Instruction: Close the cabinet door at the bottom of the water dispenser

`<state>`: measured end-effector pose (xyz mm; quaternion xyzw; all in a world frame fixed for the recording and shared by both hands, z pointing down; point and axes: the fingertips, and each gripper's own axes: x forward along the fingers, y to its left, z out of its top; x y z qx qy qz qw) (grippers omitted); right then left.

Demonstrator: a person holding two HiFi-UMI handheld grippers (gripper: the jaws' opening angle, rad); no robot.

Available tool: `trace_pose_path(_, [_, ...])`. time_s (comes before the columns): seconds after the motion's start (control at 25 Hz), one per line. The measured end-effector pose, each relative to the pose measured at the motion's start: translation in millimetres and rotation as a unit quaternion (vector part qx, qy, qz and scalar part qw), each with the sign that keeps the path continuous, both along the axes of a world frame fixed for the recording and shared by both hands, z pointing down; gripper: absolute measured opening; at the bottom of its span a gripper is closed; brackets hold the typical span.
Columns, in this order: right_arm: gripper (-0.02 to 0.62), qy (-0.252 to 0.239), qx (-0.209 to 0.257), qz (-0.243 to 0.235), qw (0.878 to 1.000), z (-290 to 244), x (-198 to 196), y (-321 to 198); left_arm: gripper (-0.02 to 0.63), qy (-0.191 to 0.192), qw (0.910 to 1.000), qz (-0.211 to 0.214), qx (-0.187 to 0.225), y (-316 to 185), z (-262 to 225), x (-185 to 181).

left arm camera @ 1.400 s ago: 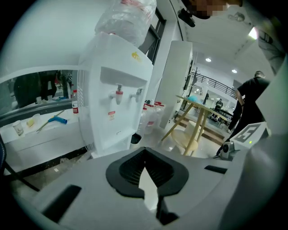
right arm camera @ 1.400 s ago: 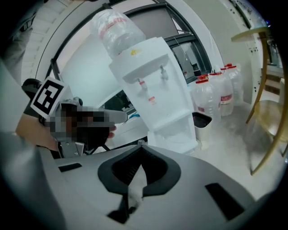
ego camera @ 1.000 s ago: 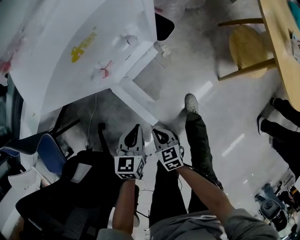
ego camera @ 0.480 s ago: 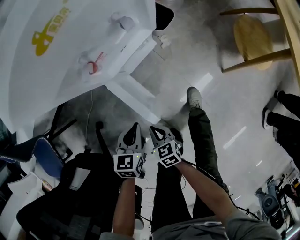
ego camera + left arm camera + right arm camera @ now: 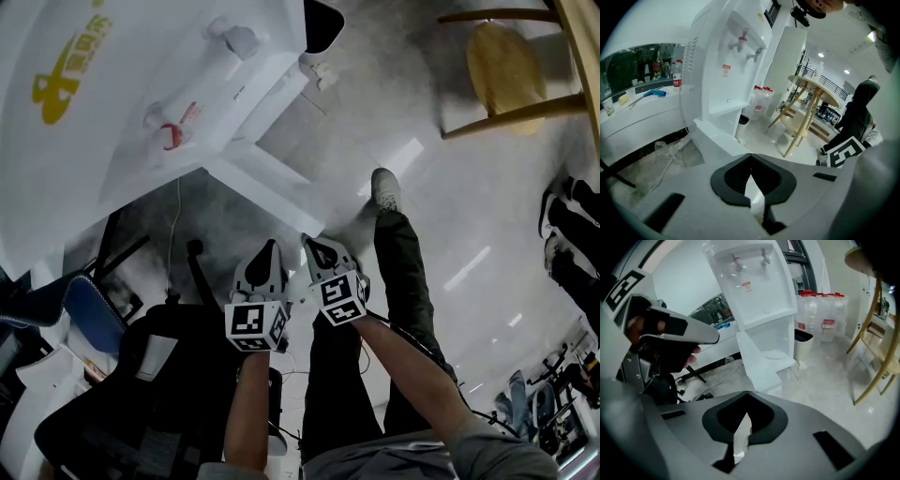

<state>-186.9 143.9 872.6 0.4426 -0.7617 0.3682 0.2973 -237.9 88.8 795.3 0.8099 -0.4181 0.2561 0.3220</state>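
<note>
2 sets of fingers together, empty: left gripper (image 5: 270, 251), right gripper (image 5: 315, 249), side by side near cabinet door (image 5: 267, 192). Door hangs open at water dispenser (image 5: 141, 84) bottom edge. Dispenser larger than 1 s ago: person probably closing in; push not begun.

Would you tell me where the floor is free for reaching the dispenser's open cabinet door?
Bare floor lies between the open cabinet door, the wooden stool and the person's shoe. Left of the door is crowded: cable, black chair.
</note>
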Motion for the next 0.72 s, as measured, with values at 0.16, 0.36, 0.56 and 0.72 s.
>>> trace_pose_path(0.16, [0.008,0.006,0.005,0.014,1.000,0,18,-12,0.008,0.005,1.0000,-0.004,0.000,-4,-1,10])
trace_pose_path(0.36, [0.008,-0.001,0.004,0.044,0.999,0,40,-30,0.008,0.006,1.0000,-0.002,-0.003,-8,-2,26])
trace_pose_path(0.56, [0.008,-0.006,0.003,0.056,0.998,-2,57,-45,0.008,0.002,1.0000,-0.004,-0.005,-16,-6,39])
trace_pose_path(0.72, [0.008,-0.009,0.008,0.055,0.998,-1,70,-60,0.008,0.000,1.0000,-0.007,-0.006,-25,-4,50])
